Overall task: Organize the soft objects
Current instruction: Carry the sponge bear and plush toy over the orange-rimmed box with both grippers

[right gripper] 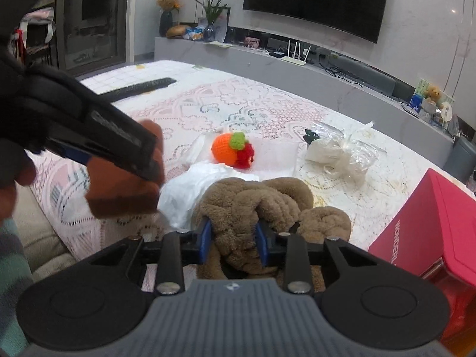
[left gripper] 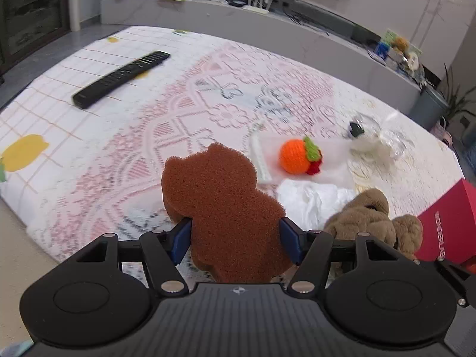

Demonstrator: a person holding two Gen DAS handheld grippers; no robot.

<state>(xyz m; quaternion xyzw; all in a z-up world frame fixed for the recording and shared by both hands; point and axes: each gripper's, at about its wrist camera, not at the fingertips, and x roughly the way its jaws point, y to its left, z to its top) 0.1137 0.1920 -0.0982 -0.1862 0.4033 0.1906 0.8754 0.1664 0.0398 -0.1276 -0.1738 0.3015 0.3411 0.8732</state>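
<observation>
Two soft things are in my grip at once. In the left wrist view, my left gripper [left gripper: 235, 238] clamps the brown bear-shaped sponge [left gripper: 220, 202] by its waist, most of its body standing out past the fingertips. That foam can flex and slide free if I swing fast. Ahead of the fingers lie the orange knitted toy [left gripper: 299, 156] and crumpled white tissue [left gripper: 312, 199].

In the right wrist view, my right gripper [right gripper: 233, 238] pinches a fold of the tan plush toy [right gripper: 255, 199]; the rest hangs loose beyond and right of the fingers. I judge the loose part may drag the tissue along or catch the red box [right gripper: 428, 223] to the right. The left gripper crosses close on the left, so collision is a risk.
</observation>
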